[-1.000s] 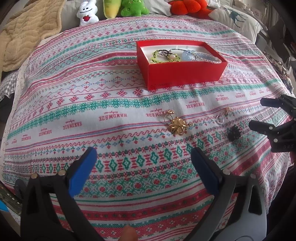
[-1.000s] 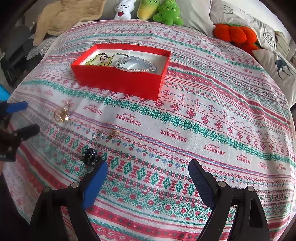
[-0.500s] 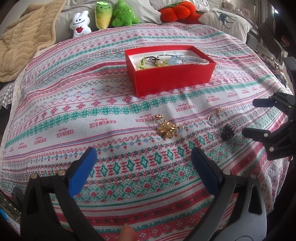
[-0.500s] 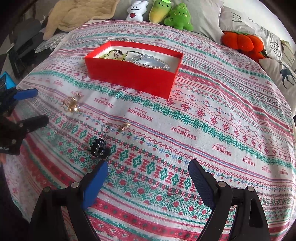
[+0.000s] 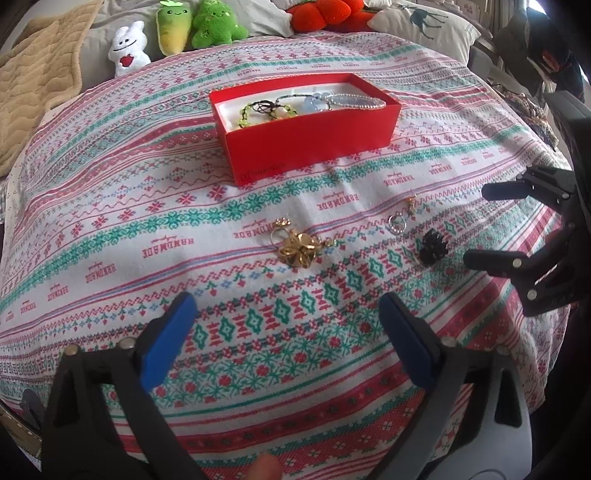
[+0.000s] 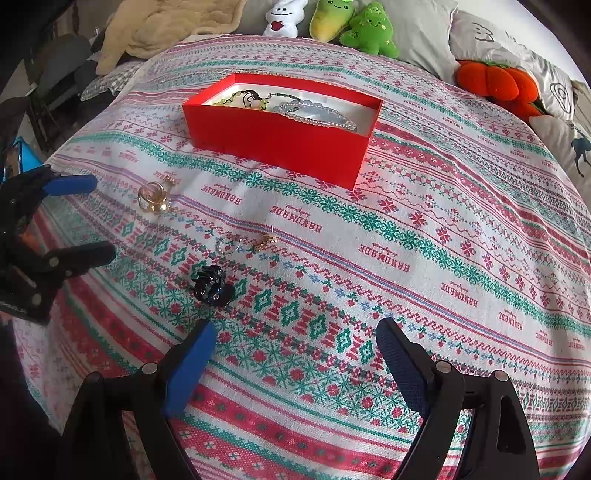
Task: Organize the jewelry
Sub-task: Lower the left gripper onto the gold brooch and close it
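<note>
Item: red box, open-topped, white-lined, set on a patterned cloth printed with red and green bands. Contents: green beaded bracelet, pale bead strand, dark cord among them; further pieces could not be told apart.

Loose on the cloth, in front of the box and apart from it: gold jewelry cluster; small silver ring with a small gold earring just beside it; black jeweled piece, perhaps a hair clip, near the ring.

Left gripper: above the cloth, blue-padded jaws spread wide, nothing between them; gold cluster lay ahead of it. Right gripper: likewise above the cloth, jaws wide and empty, the black piece just beyond its left finger.

Background, at the cloth's far edge: white plush, two green plush toys, orange plush, tan blanket, grey pillows.
</note>
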Action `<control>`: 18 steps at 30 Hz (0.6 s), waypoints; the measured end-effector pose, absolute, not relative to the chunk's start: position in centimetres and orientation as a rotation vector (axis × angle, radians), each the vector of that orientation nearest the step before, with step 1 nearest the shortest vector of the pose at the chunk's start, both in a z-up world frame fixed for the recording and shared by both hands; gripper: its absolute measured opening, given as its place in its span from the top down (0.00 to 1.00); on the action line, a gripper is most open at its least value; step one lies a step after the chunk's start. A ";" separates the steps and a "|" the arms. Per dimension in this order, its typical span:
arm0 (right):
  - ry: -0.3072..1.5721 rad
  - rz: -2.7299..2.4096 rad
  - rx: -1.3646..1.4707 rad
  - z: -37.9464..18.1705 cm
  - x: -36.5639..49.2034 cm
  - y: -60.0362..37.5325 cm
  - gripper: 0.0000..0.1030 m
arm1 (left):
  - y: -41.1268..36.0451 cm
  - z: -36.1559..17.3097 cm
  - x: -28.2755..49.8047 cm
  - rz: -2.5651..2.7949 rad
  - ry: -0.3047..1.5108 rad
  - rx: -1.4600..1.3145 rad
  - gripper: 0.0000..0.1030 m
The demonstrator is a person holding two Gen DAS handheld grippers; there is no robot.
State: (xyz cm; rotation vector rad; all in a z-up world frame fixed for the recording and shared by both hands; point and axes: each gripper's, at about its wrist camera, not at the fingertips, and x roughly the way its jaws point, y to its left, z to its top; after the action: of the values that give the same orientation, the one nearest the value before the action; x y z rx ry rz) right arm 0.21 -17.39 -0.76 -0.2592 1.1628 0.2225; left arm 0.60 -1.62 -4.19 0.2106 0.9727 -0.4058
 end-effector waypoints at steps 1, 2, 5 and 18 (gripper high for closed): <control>1.164 0.223 -0.261 -0.7 0.2 -17.3 0.13 | -1.7 -4.1 0.8 -0.413 0.975 0.200 0.16; 1.164 0.226 -0.263 -0.7 0.2 -17.2 0.13 | -1.8 -4.1 1.0 -0.420 0.983 0.186 0.25; 1.166 0.236 -0.264 -0.7 0.2 -17.1 0.13 | -2.0 -4.0 1.5 -0.450 1.006 0.139 0.40; 1.194 0.289 -0.228 -0.9 0.2 -16.5 0.13 | -3.4 -4.7 2.9 -0.418 1.001 0.131 0.61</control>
State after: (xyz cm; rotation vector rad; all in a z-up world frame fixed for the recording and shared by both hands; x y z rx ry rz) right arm 0.19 -16.48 -0.91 -0.2275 1.1944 0.2893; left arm 2.95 -3.43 -4.72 0.1313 1.0005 -0.4178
